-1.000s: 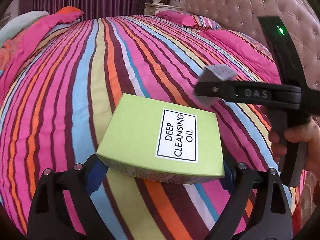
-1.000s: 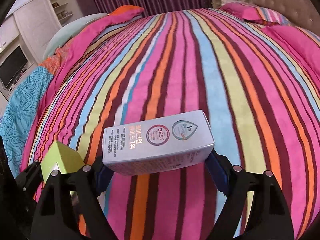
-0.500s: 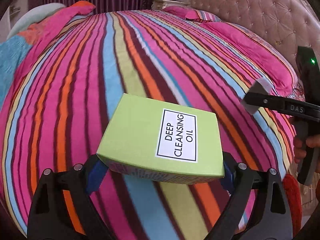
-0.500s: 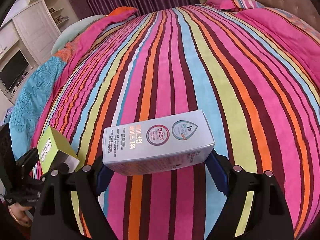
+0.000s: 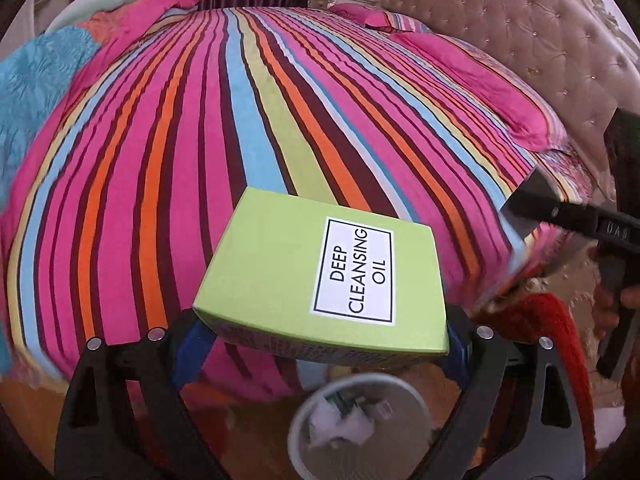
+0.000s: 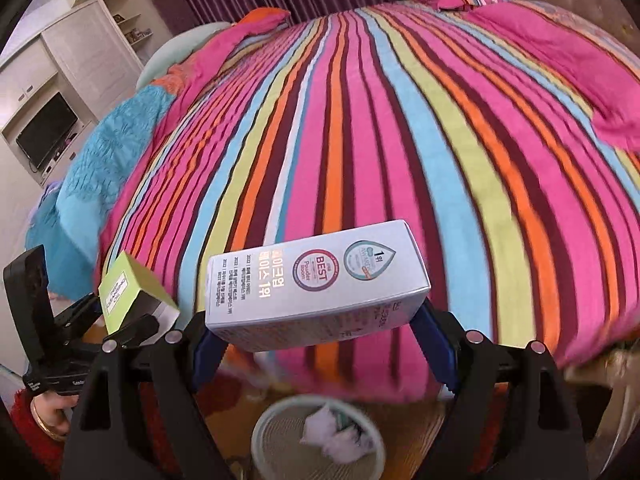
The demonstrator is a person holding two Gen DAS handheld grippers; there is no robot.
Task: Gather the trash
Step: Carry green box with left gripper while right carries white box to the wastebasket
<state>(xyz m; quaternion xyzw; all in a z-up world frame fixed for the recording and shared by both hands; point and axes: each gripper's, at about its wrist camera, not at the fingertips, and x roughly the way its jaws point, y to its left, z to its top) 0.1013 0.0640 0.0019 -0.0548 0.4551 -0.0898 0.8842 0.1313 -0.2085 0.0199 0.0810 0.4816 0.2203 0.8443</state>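
My left gripper (image 5: 320, 336) is shut on a green box (image 5: 312, 268) labelled "Deep Cleansing Oil" and holds it in the air. My right gripper (image 6: 316, 320) is shut on a silver-white box (image 6: 320, 284) with Korean print. Both boxes hang past the bed's edge, above a round white mesh trash bin (image 5: 360, 424) on the floor with crumpled white paper in it. The bin also shows in the right wrist view (image 6: 316, 436). The green box shows at the left of the right wrist view (image 6: 124, 292). The right gripper's side shows at the right of the left wrist view (image 5: 576, 220).
A bed with a bright striped cover (image 5: 240, 128) fills both views beyond the boxes. A tufted headboard (image 5: 520, 40) is at the right. A white cabinet with a TV (image 6: 48, 128) stands far left. The wooden floor (image 6: 420, 412) lies below.
Both grippers have pulled back from over the bed with their boxes. The bed's edge, the floor and the trash bin have come into view below them.
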